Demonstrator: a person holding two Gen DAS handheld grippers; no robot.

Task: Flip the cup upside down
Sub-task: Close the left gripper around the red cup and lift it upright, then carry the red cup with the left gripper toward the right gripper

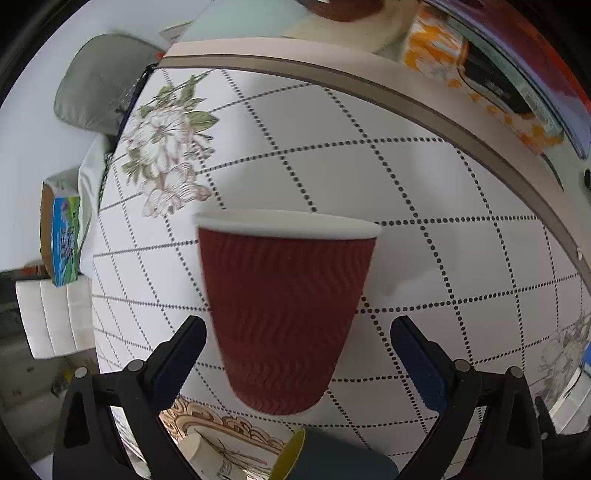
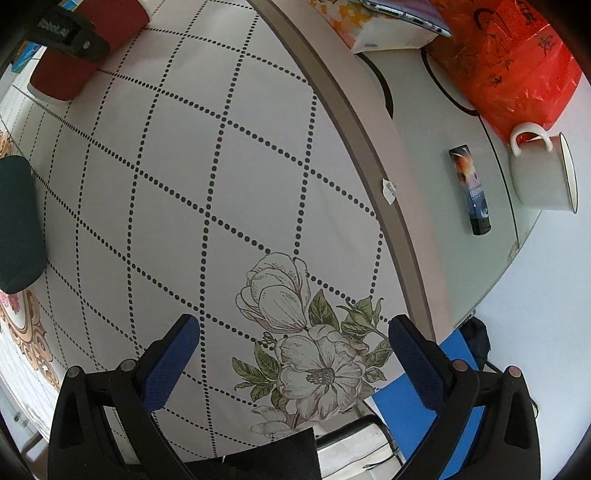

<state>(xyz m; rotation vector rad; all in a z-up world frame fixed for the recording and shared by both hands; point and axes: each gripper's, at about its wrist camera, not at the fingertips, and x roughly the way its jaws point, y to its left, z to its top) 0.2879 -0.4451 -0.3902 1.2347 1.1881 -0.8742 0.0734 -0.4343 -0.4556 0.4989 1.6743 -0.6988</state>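
Observation:
A dark red ribbed paper cup (image 1: 286,314) with a white rim fills the middle of the left wrist view. Its rim is toward the far side and its narrow base is nearest the camera. My left gripper (image 1: 297,347) is open, with one finger on each side of the cup's lower half and a gap between the pads and the cup. In the right wrist view the same cup (image 2: 79,59) shows at the top left with a left finger (image 2: 70,35) across it. My right gripper (image 2: 293,339) is open and empty over the flowered tablecloth (image 2: 207,177).
A dark teal cup (image 1: 332,459) with a yellow inside lies below the red cup; it also shows in the right wrist view (image 2: 18,221). A white mug (image 2: 543,177), a lighter (image 2: 471,188), a red bag (image 2: 517,62) and a tissue box (image 2: 373,29) sit at the right.

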